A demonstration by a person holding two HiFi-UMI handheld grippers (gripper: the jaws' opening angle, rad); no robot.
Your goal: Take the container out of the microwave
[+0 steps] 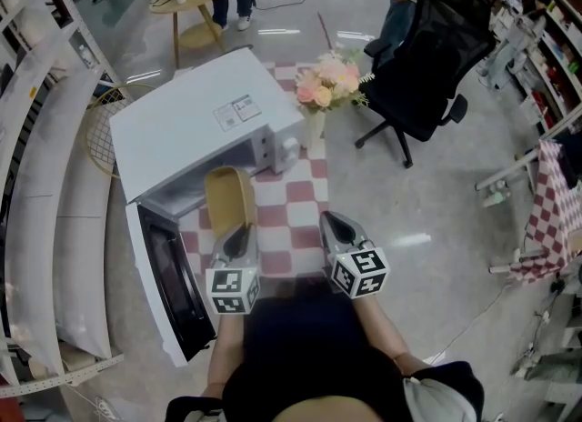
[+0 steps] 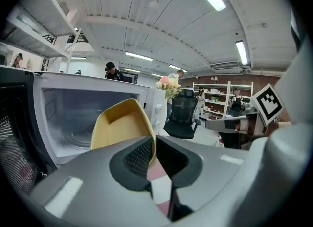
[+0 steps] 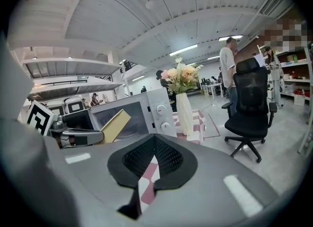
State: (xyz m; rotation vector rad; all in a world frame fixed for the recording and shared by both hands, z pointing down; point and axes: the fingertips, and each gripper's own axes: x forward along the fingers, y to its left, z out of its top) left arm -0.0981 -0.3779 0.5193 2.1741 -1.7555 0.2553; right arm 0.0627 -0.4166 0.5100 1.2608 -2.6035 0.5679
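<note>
The yellow container (image 1: 227, 197) hangs tilted in front of the open white microwave (image 1: 205, 115), outside its cavity. My left gripper (image 1: 242, 229) is shut on the container's near rim. In the left gripper view the container (image 2: 120, 125) stands tipped up, its wall pinched between the pads of my left gripper (image 2: 151, 145), with the microwave cavity (image 2: 73, 118) behind it. My right gripper (image 1: 338, 225) hovers to the right above the checkered cloth (image 1: 291, 216), shut and holding nothing. The right gripper view shows my right gripper (image 3: 154, 140) and, at left, the container (image 3: 116, 125).
The microwave door (image 1: 168, 284) swings open at the lower left. A vase of flowers (image 1: 326, 84) stands right of the microwave. A black office chair (image 1: 427, 65) is at the right, a round table (image 1: 186, 2) beyond, and shelving (image 1: 36, 184) along the left.
</note>
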